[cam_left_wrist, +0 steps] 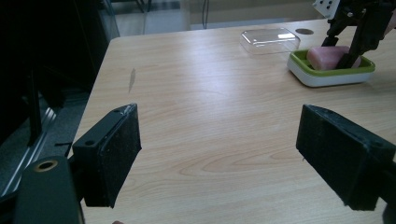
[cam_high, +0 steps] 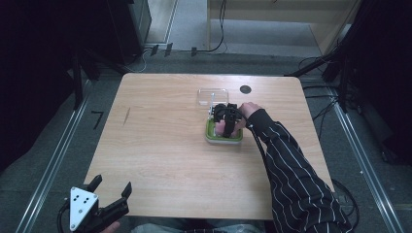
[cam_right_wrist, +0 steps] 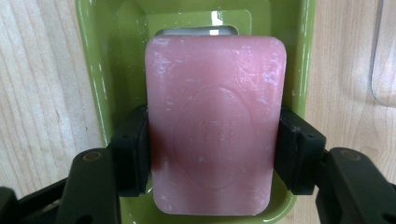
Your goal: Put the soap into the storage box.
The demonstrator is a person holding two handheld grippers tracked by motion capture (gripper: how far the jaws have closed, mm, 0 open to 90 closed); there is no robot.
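Observation:
A pink soap bar (cam_right_wrist: 215, 121) lies over a green soap dish (cam_right_wrist: 100, 70) with a white base. My right gripper (cam_right_wrist: 212, 154) is shut on the bar, its black pads (cam_right_wrist: 135, 154) pressing both long sides. From above, the right gripper (cam_high: 227, 124) points down into the dish (cam_high: 223, 138) at mid-table. My left gripper (cam_high: 112, 184) hangs open at the near left corner with nothing between its jaws. The left gripper view looks past its open jaws (cam_left_wrist: 219, 154) to the soap (cam_left_wrist: 329, 57), the dish (cam_left_wrist: 327, 77) and the right gripper (cam_left_wrist: 338, 51) far off.
A clear plastic lid (cam_high: 213, 95) lies just behind the dish, seen again as the lid (cam_left_wrist: 270, 39) in the left gripper view. A small black disc (cam_high: 245, 89) sits near the far edge. Bare wooden table (cam_high: 160, 145) spreads left of the dish.

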